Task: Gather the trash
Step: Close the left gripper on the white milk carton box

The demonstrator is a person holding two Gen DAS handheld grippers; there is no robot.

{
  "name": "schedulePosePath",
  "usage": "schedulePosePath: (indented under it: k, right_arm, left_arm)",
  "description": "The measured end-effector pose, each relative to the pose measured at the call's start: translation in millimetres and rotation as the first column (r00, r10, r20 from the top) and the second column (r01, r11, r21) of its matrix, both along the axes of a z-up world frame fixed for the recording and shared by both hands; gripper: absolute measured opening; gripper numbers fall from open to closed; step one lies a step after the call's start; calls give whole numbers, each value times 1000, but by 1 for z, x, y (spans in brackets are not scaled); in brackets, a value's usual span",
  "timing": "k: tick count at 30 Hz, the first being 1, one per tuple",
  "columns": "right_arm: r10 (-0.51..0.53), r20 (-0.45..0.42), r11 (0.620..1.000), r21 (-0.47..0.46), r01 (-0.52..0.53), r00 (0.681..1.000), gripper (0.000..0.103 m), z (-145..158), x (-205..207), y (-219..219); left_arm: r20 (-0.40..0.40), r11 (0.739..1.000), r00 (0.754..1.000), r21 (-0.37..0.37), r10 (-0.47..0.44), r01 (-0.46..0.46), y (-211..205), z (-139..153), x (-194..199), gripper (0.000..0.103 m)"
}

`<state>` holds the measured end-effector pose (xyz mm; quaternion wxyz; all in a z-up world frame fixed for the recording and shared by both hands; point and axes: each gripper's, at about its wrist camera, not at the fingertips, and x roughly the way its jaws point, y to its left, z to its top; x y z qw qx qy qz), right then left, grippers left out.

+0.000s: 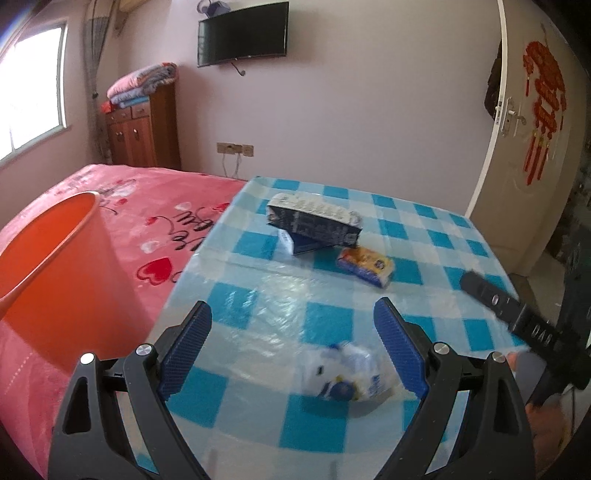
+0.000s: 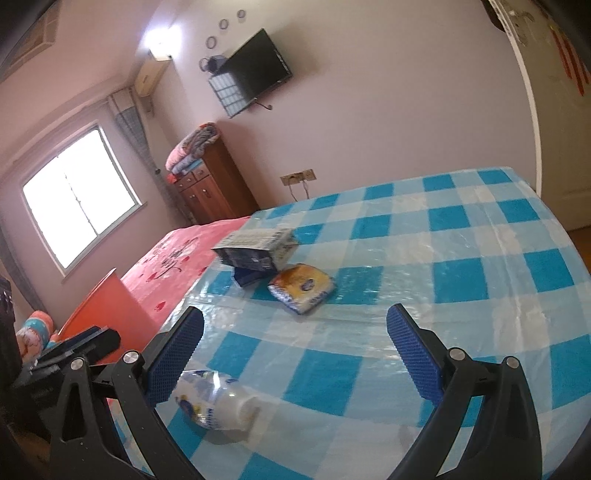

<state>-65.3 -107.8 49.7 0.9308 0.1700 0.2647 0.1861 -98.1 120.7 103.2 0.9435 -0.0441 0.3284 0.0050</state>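
Observation:
A crushed plastic bottle (image 1: 345, 376) with a blue and white label lies on the checked tablecloth (image 1: 436, 229), low between the fingers of my left gripper (image 1: 291, 317), which is open and not touching it. The same bottle (image 2: 214, 398) lies beside the left finger of my right gripper (image 2: 295, 325), also open with nothing between its pads. Farther on lie a dark carton (image 1: 314, 221) (image 2: 255, 247) and a yellow and blue packet (image 1: 365, 266) (image 2: 303, 286). An orange bin (image 1: 55, 266) (image 2: 107, 306) stands left of the table.
A pink bed cover (image 1: 155, 210) with hearts lies between the bin and the table's left edge. The right gripper's black body (image 1: 517, 314) reaches in from the right. A wooden cabinet (image 1: 144, 129) with folded blankets, a wall television (image 1: 242, 33) and a white door (image 1: 532, 122) stand behind.

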Motion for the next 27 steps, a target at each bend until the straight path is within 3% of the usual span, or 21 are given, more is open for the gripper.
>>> schedulePosePath:
  k: [4,8,12,16,23,27]
  right_arm:
    - [-24,-33,1000,-8,24,999,98,-5,7,-13]
    - [-25,-63,1000,-2,25,998,98,-10,13,-20]
    - [-9,-99,1000,15,11,995,98,-17,19,-22]
    - [-5,-110,1000,21,7,994,98,-20,22,-27]
    - [11,-141,996,86,1,990,98,-24,27,-46]
    - [12,-149,993,118,6,989,98,-25,28,-56]
  left_arm:
    - [-37,992,999,-126,4,-9,1,3,27,90]
    - [-64,960,997,-274,42,-58,4,7,64,90]
    - [-109,911,988,-388,106,-140,4,1,113,90]
    - [-175,863,970,-450,168,-231,9,-16,156,90]
    - [-301,823,929,-457,214,-338,10,-47,210,90]
    - [-321,841,913,-396,250,-369,7,-56,232,90]
